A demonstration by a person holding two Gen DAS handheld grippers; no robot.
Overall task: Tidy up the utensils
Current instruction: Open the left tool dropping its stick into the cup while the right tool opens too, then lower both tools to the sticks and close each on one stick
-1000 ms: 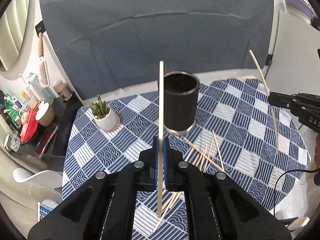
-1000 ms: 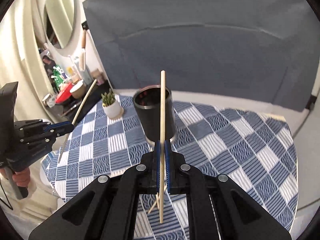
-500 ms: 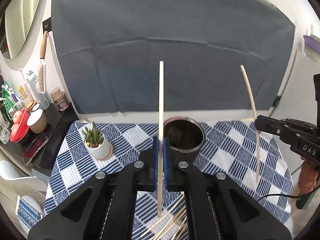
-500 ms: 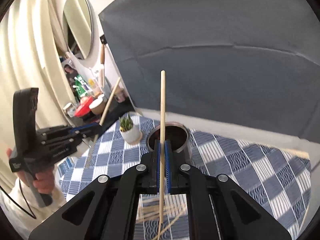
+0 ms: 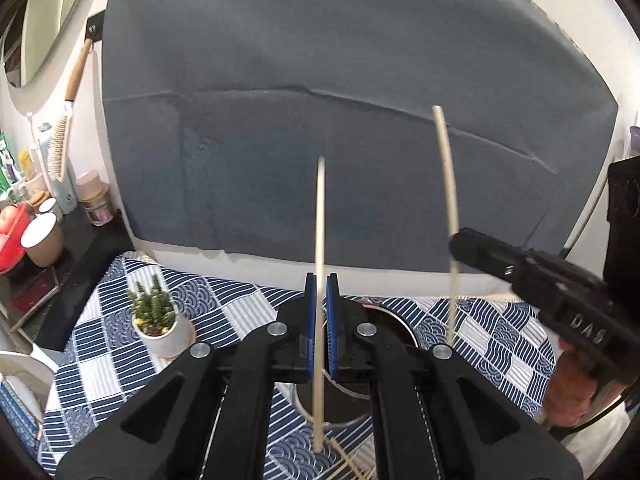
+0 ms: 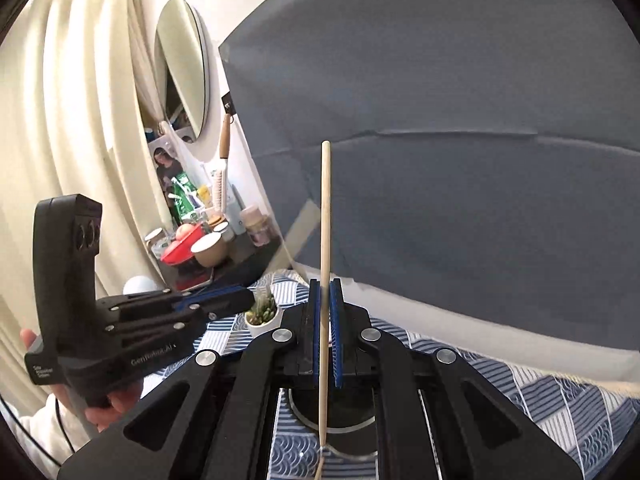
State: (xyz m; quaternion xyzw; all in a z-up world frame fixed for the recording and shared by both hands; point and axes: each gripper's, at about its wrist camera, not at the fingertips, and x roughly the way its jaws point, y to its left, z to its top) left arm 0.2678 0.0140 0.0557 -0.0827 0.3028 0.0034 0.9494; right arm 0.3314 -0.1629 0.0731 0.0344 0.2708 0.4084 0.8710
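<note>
Left tool (image 5: 319,328) clenched on chopstick (image 5: 319,280); right tool (image 6: 326,328), marked "DAS", clenched on second chopstick (image 6: 325,264).

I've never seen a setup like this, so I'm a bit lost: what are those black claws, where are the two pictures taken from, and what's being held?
There is no robot here. A person holds a black two-finger gripper in each hand, and each gripper carries a wide-angle camera looking along its fingers, so each picture is that tool's own view.

In the left view, the left gripper is shut on a wooden chopstick. The right gripper appears at the side with a second chopstick. In its own view, the right gripper clamps that stick upright.

Below them stands a dark round holder on a blue-and-white checked tablecloth, with a small potted plant and more loose chopsticks.
</note>
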